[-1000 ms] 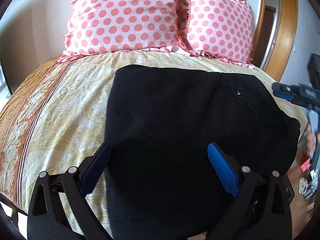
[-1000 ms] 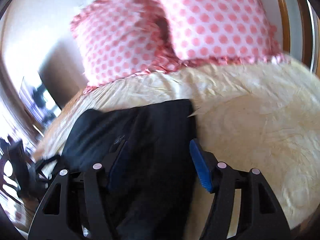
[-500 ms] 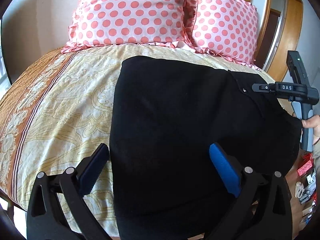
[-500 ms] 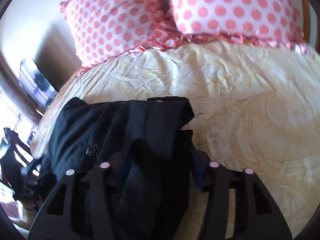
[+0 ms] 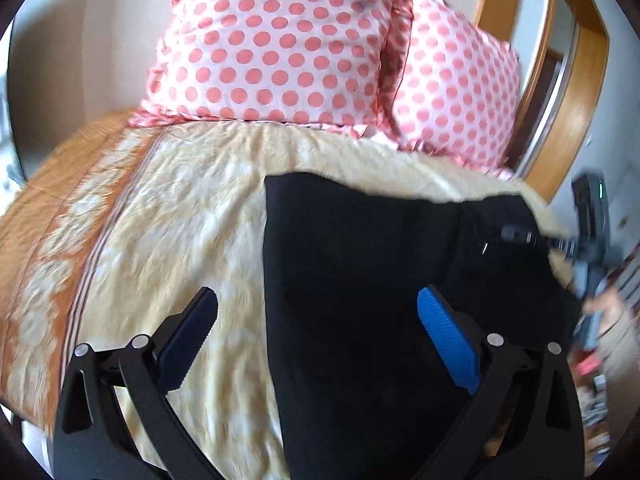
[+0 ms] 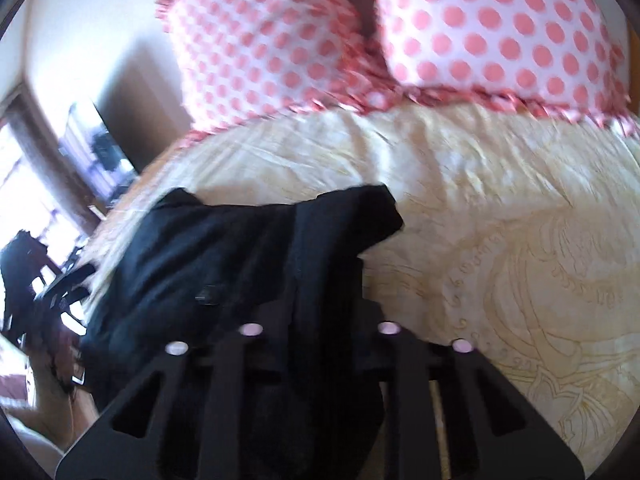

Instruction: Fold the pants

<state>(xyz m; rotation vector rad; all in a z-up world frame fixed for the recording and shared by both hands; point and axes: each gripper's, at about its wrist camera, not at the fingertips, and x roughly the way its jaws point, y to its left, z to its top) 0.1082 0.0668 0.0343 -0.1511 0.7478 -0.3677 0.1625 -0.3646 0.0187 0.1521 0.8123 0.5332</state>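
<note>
Black pants [image 5: 380, 260] lie folded flat on a yellow patterned bedspread [image 5: 180, 220]. My left gripper [image 5: 316, 294] hangs open above their left edge, its left finger over the bedspread and its right finger over the cloth, holding nothing. In the right wrist view my right gripper [image 6: 320, 284] is at the pants' [image 6: 240, 248] near right corner. Its jaws are closing, with a bunch of black fabric pinched between them; the cloth hides the pads. That corner is lifted and rumpled. The right gripper [image 5: 520, 236] also shows blurred at the pants' far right side.
Two pink polka-dot pillows [image 5: 280, 40] [image 5: 460, 88] stand at the head of the bed. A wooden door frame [image 5: 560, 100] rises at the right. A hand [image 5: 608, 304] and floor clutter show beyond the bed's right edge. Bare bedspread [image 6: 520, 240] stretches right of the pants.
My right gripper's jaws have come together on the pants' corner, and the cloth has bunched up. My left gripper has drifted left and risen a little, still open.
</note>
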